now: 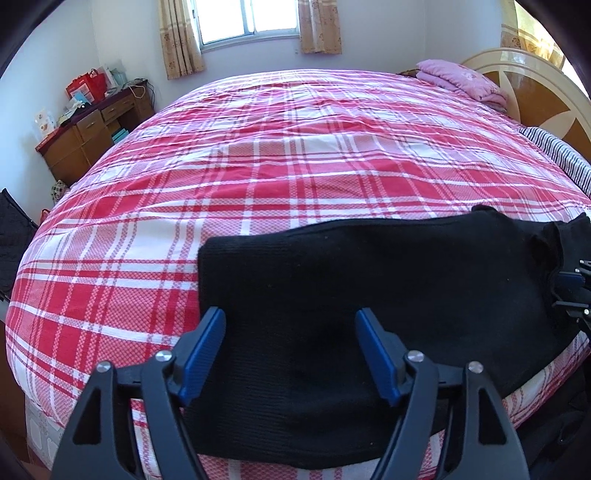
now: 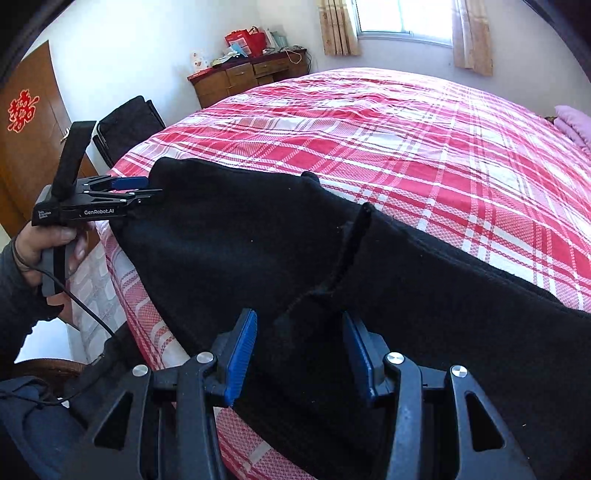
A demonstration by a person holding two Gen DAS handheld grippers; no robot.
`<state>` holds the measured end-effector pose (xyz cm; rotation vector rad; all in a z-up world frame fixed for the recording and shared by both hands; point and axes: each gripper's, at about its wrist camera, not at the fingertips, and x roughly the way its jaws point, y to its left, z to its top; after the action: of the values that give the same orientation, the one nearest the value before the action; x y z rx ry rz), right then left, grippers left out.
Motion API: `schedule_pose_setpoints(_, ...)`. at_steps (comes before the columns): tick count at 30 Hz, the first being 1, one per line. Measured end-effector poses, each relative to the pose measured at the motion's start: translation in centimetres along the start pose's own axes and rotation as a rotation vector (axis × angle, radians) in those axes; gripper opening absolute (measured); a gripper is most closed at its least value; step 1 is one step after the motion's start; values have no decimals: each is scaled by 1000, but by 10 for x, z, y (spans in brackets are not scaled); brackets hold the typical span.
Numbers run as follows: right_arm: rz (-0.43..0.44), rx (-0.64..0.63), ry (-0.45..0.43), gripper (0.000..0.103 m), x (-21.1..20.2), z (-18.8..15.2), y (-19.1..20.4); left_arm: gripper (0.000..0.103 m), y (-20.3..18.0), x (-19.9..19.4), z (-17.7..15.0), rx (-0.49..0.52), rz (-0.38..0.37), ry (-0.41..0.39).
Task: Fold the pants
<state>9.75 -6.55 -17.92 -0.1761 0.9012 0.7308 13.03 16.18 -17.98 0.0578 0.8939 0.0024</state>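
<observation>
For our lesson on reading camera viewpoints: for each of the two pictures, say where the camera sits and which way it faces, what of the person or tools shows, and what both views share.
Left wrist view: sits on the left gripper at the bed's near edge, facing across the plaid bed toward the window; its open blue fingers straddle the black pants.
Right wrist view: sits on the right gripper, facing left along the bed edge toward the wooden desk; shows the person's left hand.
Shared: pants, bed, desk, window.
</observation>
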Motion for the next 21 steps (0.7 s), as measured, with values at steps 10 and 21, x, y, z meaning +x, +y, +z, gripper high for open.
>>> schedule_pose_setpoints(10,18,15,-131,51,-32,-3,-1,85,19,-7,-3,-54,-17,-45)
schedule_pose_setpoints(21,21,9,-151,52,-35,-7,2,84,44,6,-17,-138,-56,-7)
